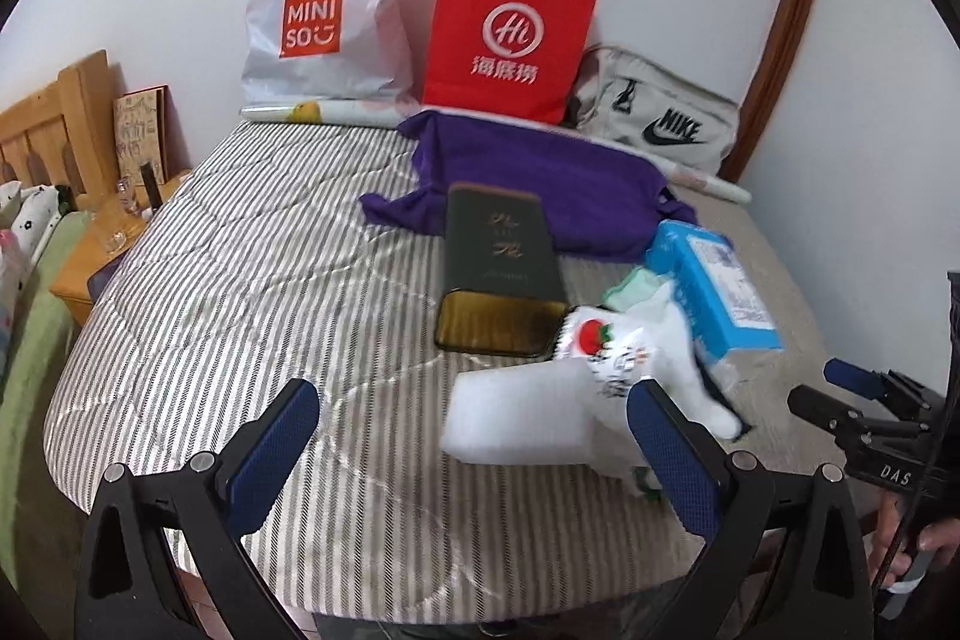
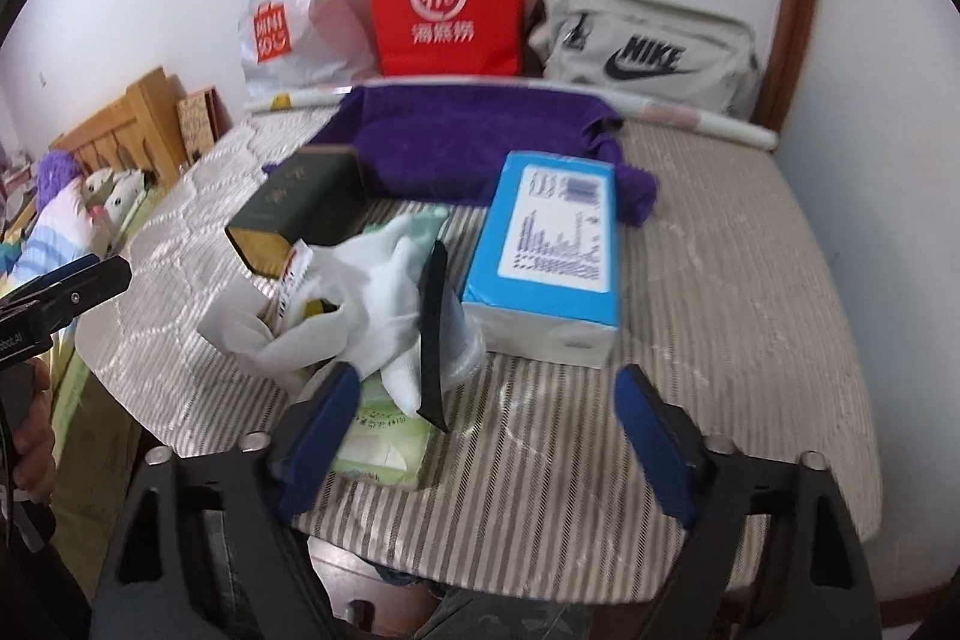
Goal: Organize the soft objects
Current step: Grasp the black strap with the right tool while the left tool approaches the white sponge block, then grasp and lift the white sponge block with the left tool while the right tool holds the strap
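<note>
On the striped tabletop (image 1: 240,316) lie a purple cloth (image 1: 528,178), a dark green tin (image 1: 498,268), a blue tissue pack (image 1: 714,286) and a heap of white socks (image 1: 666,340) around a strawberry-printed packet (image 1: 600,340). My left gripper (image 1: 474,400) is open just above the table, with a white soft block (image 1: 516,424) between its fingers, not pressed. My right gripper (image 2: 486,382) is open too. The tip of the white socks (image 2: 372,304) and a black strip (image 2: 435,316) reach between its fingers. Its left finger covers part of a green tissue packet (image 2: 384,454). The blue tissue pack (image 2: 552,238) stands just beyond.
Against the back wall stand a white plastic bag (image 1: 324,10), a red paper bag (image 1: 510,34) and a grey sports bag (image 1: 660,118), with a rolled sheet (image 1: 312,112) in front. A wooden headboard (image 1: 54,118) and a bed lie left of the table.
</note>
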A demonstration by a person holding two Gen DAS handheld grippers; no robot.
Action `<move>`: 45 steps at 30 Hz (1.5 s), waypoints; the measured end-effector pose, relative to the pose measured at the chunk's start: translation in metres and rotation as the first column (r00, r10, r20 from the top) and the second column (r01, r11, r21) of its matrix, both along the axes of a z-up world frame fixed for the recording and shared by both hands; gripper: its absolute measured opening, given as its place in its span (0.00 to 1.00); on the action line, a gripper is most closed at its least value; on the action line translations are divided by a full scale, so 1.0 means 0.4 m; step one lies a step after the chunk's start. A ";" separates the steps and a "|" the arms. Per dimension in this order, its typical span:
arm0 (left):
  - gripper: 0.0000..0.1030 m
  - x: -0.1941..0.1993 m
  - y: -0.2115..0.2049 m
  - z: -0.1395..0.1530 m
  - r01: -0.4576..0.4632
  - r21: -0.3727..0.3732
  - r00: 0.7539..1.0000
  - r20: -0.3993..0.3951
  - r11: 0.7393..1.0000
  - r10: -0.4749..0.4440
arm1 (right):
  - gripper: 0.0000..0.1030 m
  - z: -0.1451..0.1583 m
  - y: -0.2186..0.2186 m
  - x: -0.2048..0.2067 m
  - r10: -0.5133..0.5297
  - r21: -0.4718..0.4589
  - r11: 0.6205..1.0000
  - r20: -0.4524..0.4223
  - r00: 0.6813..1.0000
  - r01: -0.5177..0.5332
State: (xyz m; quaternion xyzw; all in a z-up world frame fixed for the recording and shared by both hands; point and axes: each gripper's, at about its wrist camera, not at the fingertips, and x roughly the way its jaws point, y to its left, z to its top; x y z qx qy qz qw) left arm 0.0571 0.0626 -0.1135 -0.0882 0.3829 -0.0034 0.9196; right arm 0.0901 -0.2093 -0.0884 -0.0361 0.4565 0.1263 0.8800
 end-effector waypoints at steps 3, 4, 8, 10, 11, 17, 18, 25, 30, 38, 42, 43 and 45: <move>1.00 0.018 -0.001 -0.026 0.010 0.016 1.000 -0.015 1.000 -0.010 | 0.66 -0.037 0.021 0.035 0.027 0.006 1.000 -0.023 0.999 -0.027; 1.00 0.022 0.000 -0.033 0.011 0.018 1.000 -0.018 1.000 -0.010 | 0.60 -0.046 0.028 0.045 0.037 0.006 0.999 -0.029 0.999 -0.037; 1.00 0.036 0.011 -0.054 0.004 0.015 0.999 -0.037 1.000 -0.003 | 0.47 -0.078 0.060 0.078 0.068 -0.013 0.998 -0.056 0.996 -0.069; 1.00 0.040 0.021 -0.063 -0.002 0.003 0.999 -0.045 1.000 0.002 | 0.36 -0.092 0.069 0.088 0.079 -0.016 0.997 -0.069 0.995 -0.080; 1.00 0.041 0.026 -0.067 -0.003 -0.005 0.999 -0.047 1.000 0.002 | 0.34 -0.099 0.073 0.092 0.084 -0.011 0.996 -0.078 0.993 -0.085; 1.00 0.050 0.042 -0.087 0.001 -0.037 0.999 -0.054 0.999 -0.003 | 0.23 -0.132 0.100 0.107 0.122 -0.034 0.991 -0.111 0.986 -0.127; 1.00 0.052 0.044 -0.091 0.002 -0.040 0.998 -0.056 0.999 -0.004 | 0.23 -0.140 0.104 0.112 0.122 -0.048 0.991 -0.119 0.985 -0.129; 1.00 0.055 0.053 -0.113 0.021 -0.051 0.997 -0.067 0.998 -0.024 | 0.22 -0.175 0.106 0.147 0.107 -0.041 0.993 -0.169 0.980 -0.115; 1.00 0.056 0.057 -0.119 0.024 -0.058 0.997 -0.072 0.998 -0.028 | 0.04 -0.168 0.110 0.138 0.135 -0.048 0.989 -0.120 0.984 -0.141; 1.00 0.061 0.050 -0.129 0.077 -0.126 0.995 -0.060 0.989 -0.085 | 0.03 -0.102 0.065 0.099 0.135 0.048 0.990 -0.068 0.989 -0.131; 1.00 0.065 0.041 -0.134 0.128 -0.153 0.989 -0.053 0.980 -0.138 | 0.03 -0.077 0.039 0.071 0.133 0.056 0.990 -0.046 0.990 -0.130; 1.00 0.067 0.039 -0.134 0.142 -0.167 0.987 -0.050 0.976 -0.152 | 0.03 -0.074 0.031 0.063 0.129 0.052 0.991 -0.043 0.991 -0.127; 1.00 0.071 0.031 -0.133 0.176 -0.200 0.982 -0.039 0.964 -0.187 | 0.03 -0.070 0.010 0.050 0.120 0.053 0.992 -0.037 0.992 -0.118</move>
